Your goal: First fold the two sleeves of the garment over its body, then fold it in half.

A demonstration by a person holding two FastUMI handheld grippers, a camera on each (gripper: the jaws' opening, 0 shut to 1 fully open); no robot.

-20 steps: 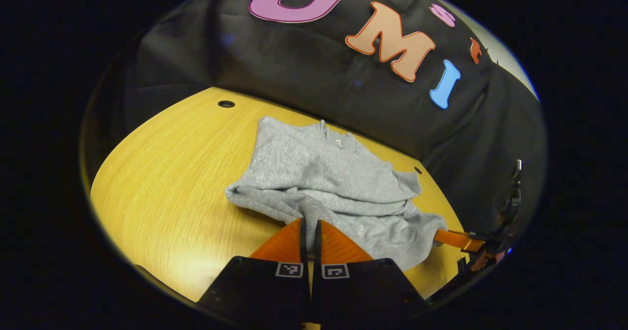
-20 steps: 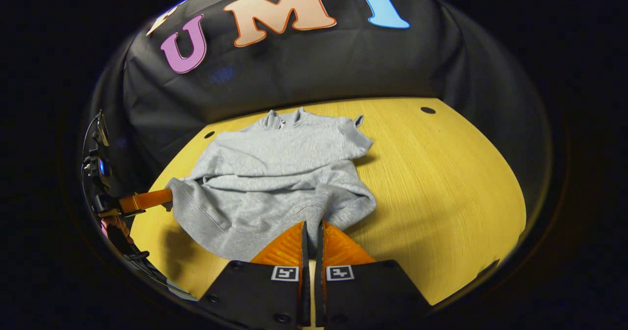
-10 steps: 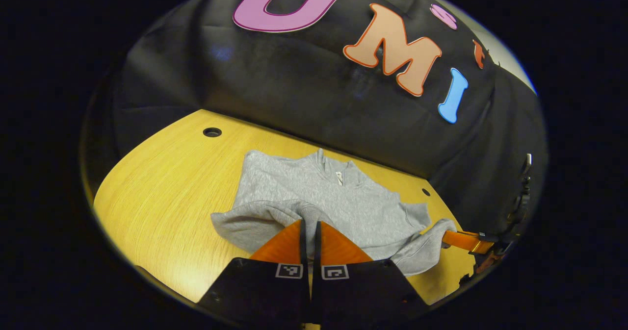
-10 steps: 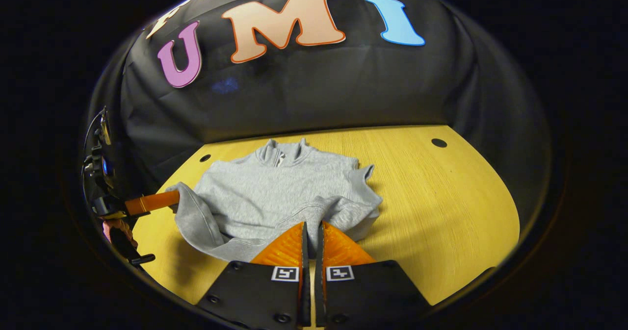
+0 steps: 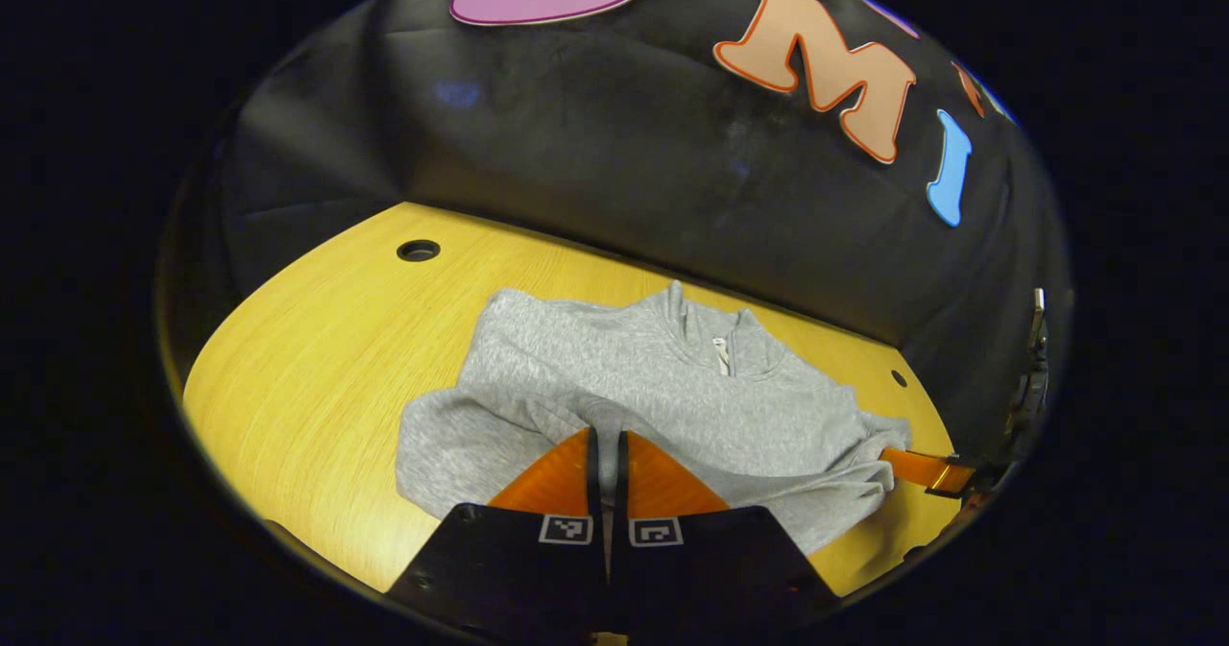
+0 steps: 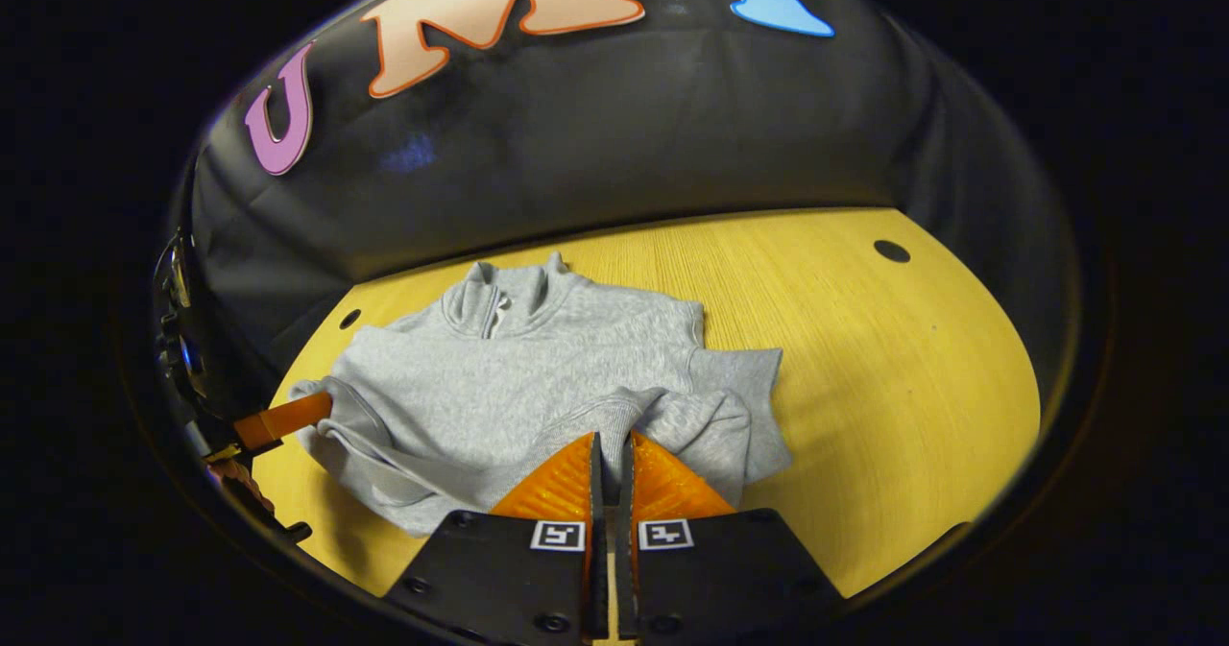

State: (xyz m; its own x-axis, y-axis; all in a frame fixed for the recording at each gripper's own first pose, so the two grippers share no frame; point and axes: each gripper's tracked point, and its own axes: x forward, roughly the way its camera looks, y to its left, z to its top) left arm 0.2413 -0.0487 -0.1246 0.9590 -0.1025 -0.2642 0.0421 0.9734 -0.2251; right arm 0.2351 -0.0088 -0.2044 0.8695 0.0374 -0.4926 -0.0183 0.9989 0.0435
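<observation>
A: Lying on the yellow wooden counter [image 5: 317, 339] is the grey garment [image 5: 634, 377], collar toward the black cloth wall [image 5: 624, 176].

B: And around it?

A: Round holes [image 5: 419, 250] in the counter, well apart from it.

B: The tools?

A: The left tool [image 5: 607, 444] and the right tool [image 6: 611, 449] are each clamped on the garment's near edge.
</observation>
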